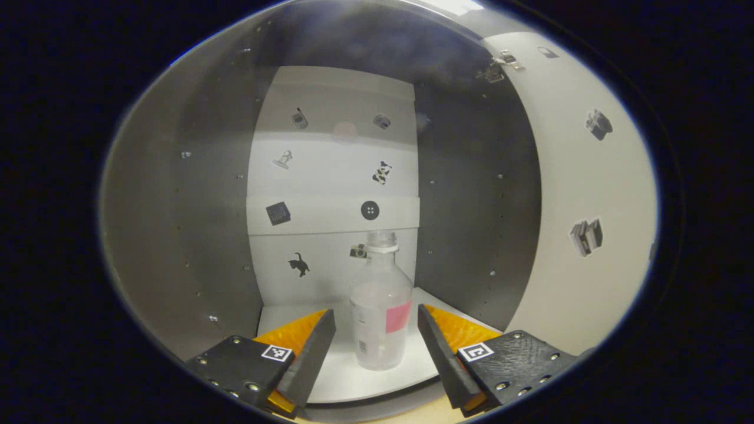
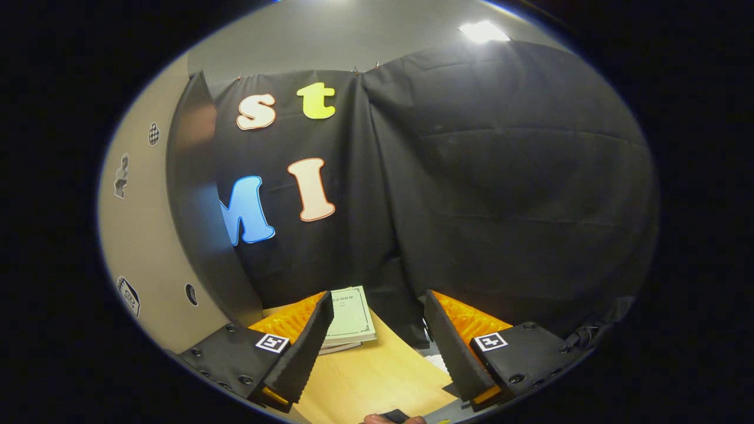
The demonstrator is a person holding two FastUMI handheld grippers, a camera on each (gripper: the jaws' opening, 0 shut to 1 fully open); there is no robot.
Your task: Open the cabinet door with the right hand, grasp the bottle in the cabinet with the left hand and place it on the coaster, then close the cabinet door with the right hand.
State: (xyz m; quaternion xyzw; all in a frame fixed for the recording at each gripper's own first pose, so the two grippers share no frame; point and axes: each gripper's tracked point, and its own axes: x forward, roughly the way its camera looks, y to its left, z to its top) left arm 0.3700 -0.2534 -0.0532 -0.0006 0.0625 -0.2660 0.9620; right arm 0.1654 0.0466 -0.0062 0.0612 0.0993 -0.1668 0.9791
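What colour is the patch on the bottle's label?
Pink, on the clear bottle; clearest in the left gripper view.

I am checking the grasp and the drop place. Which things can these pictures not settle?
- Bottle, left gripper view: its label print is too small.
- Left gripper: jaws open around the bottle; contact undecidable.
- Booklet, right gripper view: partly hidden by the right gripper.
- Door: cut off by the edge.

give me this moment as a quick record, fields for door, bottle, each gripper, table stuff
cabinet door: open, swung to the right
bottle: upright on the cabinet floor, clear with a pink patch, not yet grasped
left gripper: open, fingers either side of the bottle, not touching
right gripper: open, empty, over the wooden table
booklet: flat on the table
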